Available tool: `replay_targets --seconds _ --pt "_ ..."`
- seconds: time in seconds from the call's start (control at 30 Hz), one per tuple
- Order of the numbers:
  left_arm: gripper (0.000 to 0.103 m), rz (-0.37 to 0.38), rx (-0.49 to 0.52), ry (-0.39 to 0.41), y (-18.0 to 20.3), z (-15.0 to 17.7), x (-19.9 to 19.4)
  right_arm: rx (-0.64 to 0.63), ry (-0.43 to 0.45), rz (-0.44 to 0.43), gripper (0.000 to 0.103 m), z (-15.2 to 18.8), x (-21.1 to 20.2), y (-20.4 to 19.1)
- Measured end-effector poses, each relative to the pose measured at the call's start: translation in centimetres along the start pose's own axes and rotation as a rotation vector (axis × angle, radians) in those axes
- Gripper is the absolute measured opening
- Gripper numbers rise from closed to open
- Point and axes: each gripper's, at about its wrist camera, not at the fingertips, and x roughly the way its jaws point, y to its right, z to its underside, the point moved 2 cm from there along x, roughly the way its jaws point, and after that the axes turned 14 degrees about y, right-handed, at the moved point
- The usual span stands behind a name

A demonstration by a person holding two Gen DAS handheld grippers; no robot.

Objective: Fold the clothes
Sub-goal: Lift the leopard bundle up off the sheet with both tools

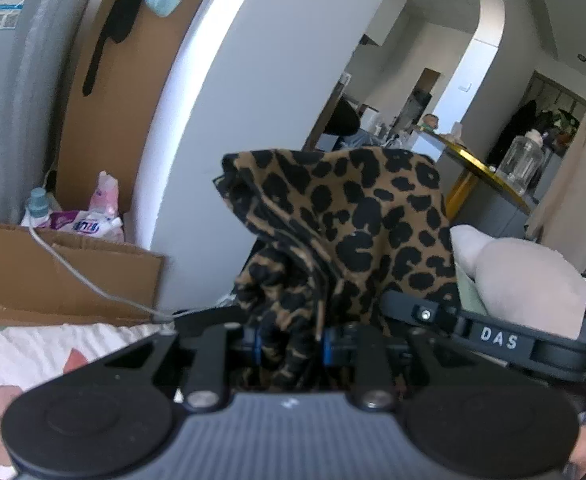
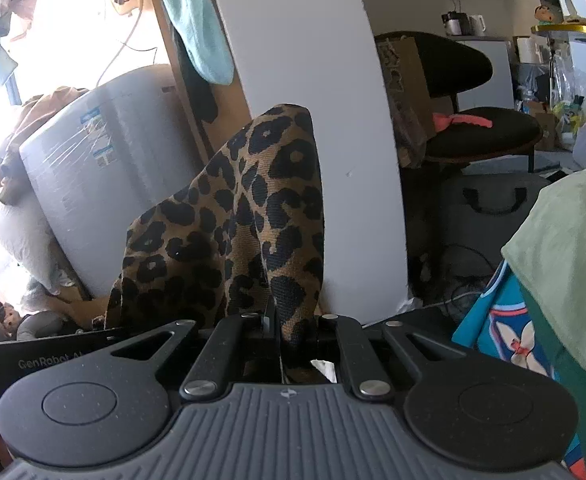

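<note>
Between each claw's jaws the leopard-print garment (image 1: 345, 216) bunched, soft, light; left claw (image 1: 289, 344) and right claw (image 2: 293, 340) both gripped it; edges seemed the best hold.

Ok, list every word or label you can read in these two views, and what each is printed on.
"DAS": white letters on the black gripper body at right, left wrist view.
"GenRobot A...", cut off: black part at lower left, right wrist view.
Pouch in cardboard box: upside down, blurred.
Grey box's stickers: unreadable.
</note>
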Motion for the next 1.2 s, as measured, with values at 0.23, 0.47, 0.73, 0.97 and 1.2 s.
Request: replay_targets --seconds 0.23,0.47,0.73,0.97,1.2 --pt "0.027 0.035 0.043 -0.030 0.9 0.8 2.5 0.025 -0.036 0.002 0.007 0.4 1.8 2.9" --pt "0.027 0.060 0.083 -0.063 0.5 1.8 5.8 0.038 -0.050 0.038 0.007 1.8 4.3 5.1" --pt "0.027 0.077 0.050 -0.081 -1.1 3.8 9.5 0.013 -0.072 0.074 0.007 3.2 7.6 7.2" --pt "0.027 0.074 0.026 -0.099 -2.4 6.4 12.4 -0.039 -0.105 0.100 0.007 5.4 10.8 8.3" --pt "0.027 0.110 -0.018 -0.110 -3.6 9.5 14.5 -0.060 -0.144 0.114 0.007 8.5 13.0 10.6"
